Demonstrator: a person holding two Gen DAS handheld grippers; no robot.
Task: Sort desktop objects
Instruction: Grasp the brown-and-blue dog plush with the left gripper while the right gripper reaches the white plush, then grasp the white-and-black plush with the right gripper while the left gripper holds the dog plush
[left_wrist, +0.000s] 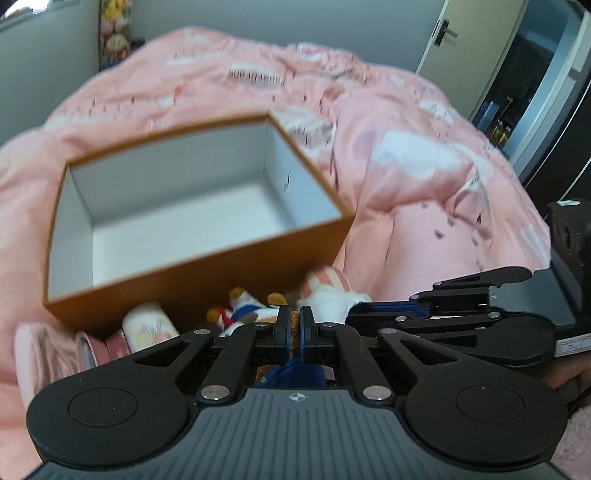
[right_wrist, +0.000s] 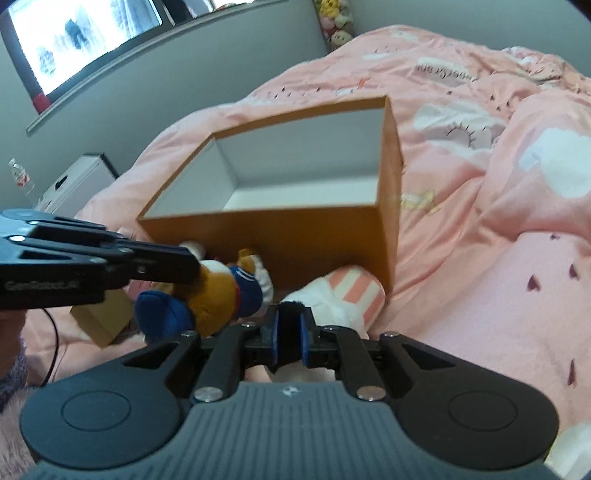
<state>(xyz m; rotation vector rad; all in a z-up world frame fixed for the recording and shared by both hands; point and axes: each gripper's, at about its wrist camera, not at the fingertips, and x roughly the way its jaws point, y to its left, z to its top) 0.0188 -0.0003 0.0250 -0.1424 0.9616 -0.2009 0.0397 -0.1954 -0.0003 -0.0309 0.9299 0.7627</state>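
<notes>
While our left gripper (left_wrist: 292, 325) pinches the bear plush (left_wrist: 236, 310) just below the empty orange box (left_wrist: 184, 291), our right gripper (right_wrist: 290, 332) nips the white striped plush (right_wrist: 343, 291) (box (right_wrist: 295, 236) ahead, upward for both).

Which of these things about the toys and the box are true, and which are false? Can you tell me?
1. The box has toys inside it. False: only its bare white inside shows.
2. The left hand-held gripper is shut on the bear. True.
3. The box sits on a pink blanket. True.
4. The right hand-held gripper is wide open. False: its jaws are close together, pinching the white plush.
5. The bear wears green clothes. False: they are blue and white.
</notes>
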